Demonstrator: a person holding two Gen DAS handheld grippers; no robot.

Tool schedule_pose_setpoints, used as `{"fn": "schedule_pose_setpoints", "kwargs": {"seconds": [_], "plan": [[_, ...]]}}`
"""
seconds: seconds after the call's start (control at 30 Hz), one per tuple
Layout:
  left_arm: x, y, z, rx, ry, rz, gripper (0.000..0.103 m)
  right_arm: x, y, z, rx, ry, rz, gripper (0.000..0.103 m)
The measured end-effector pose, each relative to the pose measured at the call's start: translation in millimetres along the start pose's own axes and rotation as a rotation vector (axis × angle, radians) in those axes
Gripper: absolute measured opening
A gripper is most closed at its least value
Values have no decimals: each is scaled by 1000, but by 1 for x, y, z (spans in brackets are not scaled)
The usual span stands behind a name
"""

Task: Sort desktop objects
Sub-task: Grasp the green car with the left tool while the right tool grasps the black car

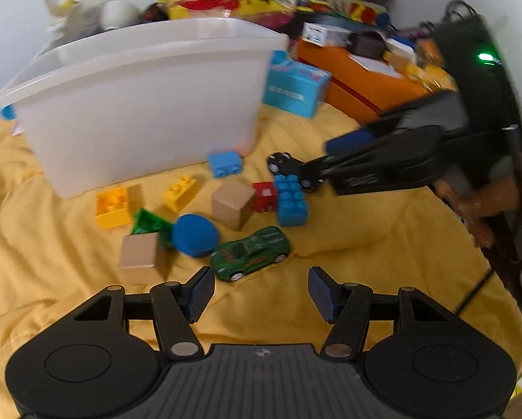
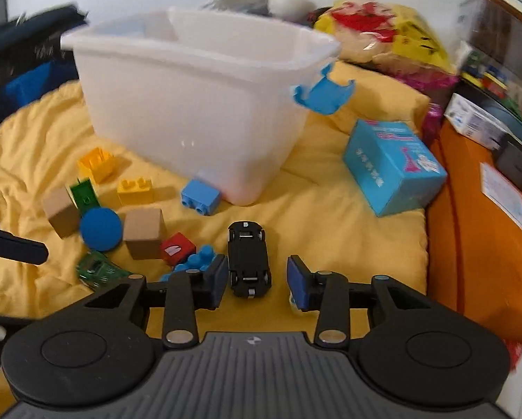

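Note:
A white plastic bin stands on a yellow blanket. In front of it lie toy bricks, two wooden cubes, a blue disc, a green toy car and a black toy car lying upside down. My right gripper is open, its pads on either side of the black car's rear. My left gripper is open and empty, just in front of the green car.
A light blue carton lies right of the bin. An orange box with clutter is at the far right. Bags and a plush toy sit behind the bin. A blue brick lies at the bin's base.

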State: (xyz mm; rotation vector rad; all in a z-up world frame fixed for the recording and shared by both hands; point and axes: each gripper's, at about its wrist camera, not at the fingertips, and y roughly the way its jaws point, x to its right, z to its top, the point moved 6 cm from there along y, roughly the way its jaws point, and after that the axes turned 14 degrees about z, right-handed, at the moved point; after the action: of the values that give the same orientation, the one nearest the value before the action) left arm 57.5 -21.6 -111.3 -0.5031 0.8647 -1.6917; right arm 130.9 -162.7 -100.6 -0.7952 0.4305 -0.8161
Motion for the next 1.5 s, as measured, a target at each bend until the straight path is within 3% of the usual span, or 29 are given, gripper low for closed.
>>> {"fn": "schedule_pose_setpoints", "kwargs": {"seconds": [0.1,0.3,0.47,0.53,0.67,0.8,0.9,1.07,1.13,1.2,1.3,1.37,1.5], "plan": [[5,9,6,-5,64,6,63,-2,14,-5,-38,-25,21,29],[13,25,20,-5,197,-3,63,2,21,-6,-46,-43,9,32],[22,46,22,-20,377,-11,49,-4,23,-9,-79,-69,27,35],[22,48,26,-22,395,-35,43,-2,23,-11,-65,-67,21,32],[23,34,25,7,383,0,34,4,18,-10,-40,-16,7,18],[15,0,0,22,278,28,34,-3,-2,-15,-5,-14,18,18],[-2,-29,-22,13,143,73,33,-15,-22,-21,18,-10,42,18],[-35,-38,-49,-42,3,187,33,-53,-40,-34,23,130,295,18],[-43,-28,-52,-61,-42,193,33,-73,-35,-42,3,171,388,18],[-43,-21,-52,-65,-66,191,34,-84,-26,-48,-18,208,422,18],[-43,-16,-54,-82,-91,206,35,-84,-20,-52,-31,274,434,20],[-41,-18,-53,-72,-109,198,42,-75,-21,-53,-22,299,391,32],[-33,-26,-53,-40,-54,213,48,-58,-29,-59,-6,305,297,34]]}}
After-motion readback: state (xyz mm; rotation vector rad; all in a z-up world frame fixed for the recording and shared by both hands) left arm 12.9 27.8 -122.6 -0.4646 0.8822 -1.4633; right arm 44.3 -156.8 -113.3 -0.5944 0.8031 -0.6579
